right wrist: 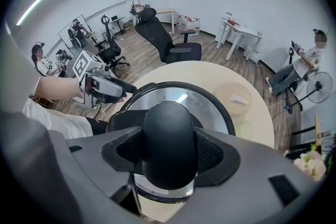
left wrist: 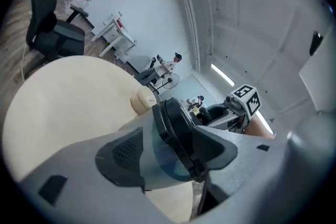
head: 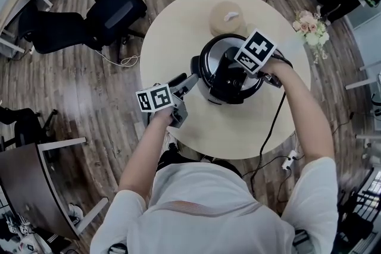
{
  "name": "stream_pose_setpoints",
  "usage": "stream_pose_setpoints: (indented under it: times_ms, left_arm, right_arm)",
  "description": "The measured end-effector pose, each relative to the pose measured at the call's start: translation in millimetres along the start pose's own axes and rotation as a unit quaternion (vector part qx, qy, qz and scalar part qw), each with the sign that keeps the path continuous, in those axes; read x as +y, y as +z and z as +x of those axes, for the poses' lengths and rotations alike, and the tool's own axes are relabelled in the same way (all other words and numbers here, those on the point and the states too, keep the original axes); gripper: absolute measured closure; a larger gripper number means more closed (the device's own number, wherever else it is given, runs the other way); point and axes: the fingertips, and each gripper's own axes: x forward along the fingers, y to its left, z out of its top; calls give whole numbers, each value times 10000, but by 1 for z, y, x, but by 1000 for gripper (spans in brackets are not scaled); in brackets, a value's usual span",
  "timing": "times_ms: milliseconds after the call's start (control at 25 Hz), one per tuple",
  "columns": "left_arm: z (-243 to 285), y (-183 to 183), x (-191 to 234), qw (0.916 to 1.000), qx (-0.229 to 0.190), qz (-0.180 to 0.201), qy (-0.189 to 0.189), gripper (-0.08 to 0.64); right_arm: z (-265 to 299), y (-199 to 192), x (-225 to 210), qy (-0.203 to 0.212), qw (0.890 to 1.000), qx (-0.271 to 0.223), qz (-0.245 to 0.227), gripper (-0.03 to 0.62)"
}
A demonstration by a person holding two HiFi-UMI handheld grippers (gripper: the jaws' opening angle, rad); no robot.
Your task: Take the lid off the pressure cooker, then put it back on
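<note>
Gripping the black knob [right wrist: 168, 134] on top of the lid [right wrist: 212, 105], the right gripper [right wrist: 169, 150] points steeply down, its fingers [right wrist: 218, 152] pressed against the knob's two sides. The lid sits flat on the pressure cooker [head: 209, 87], directly beneath those fingers and in the middle of the round worktop [head: 178, 27].

The left gripper [left wrist: 173, 147] comes in nearly level at the pot's near-left side. Its fingers [left wrist: 126, 152] are spread, with the cooker's black side handle [left wrist: 176, 126] lying between them. One pad looks close against the handle, but no firm clamp shows, so I take it as not yet squeezed.

With the lid seated and both grippers at their holds, this looks like the set-up for a turn of the lid. Whether that is the unlocking turn before lift-off or the locking turn after it went back on, I cannot tell.

Next, the left fingers need to close on the side handle so the pot cannot spin. Then the right gripper can twist the knob about its upright axis. A loose brace would let the whole cooker slide on the smooth worktop towards the tan round container [head: 227, 18] beyond the fingers.
</note>
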Motion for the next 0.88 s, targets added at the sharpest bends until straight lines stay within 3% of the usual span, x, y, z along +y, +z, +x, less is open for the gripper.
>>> stream_pose_setpoints:
  times_ms: [120, 320, 600, 680, 800, 880]
  left_arm:
    - [2, 1, 6, 9987, -164, -451, -175, 256]
    - [7, 0, 18, 9956, -289, -859, -219, 244]
    - [21, 3, 21, 9850, -407, -1573, -585, 244]
    - [23, 5, 16, 9721, -530, -2075, -956, 244]
    - [22, 10, 14, 9400, -813, -2940, -1527, 244]
    - [23, 8, 16, 9363, -770, -3033, -1594, 244]
  right_arm:
    - [0, 0, 0, 2, 10000, -16, -13, 310]
    - [0, 0, 0, 0, 10000, -31, -21, 310]
    - [1, 1, -1, 6, 10000, -50, -19, 310]
    - [1, 1, -1, 0, 10000, -60, -18, 310]
    - [2, 0, -1, -5, 10000, -76, -14, 310]
    - [1, 1, -2, -6, 10000, -78, -9, 309]
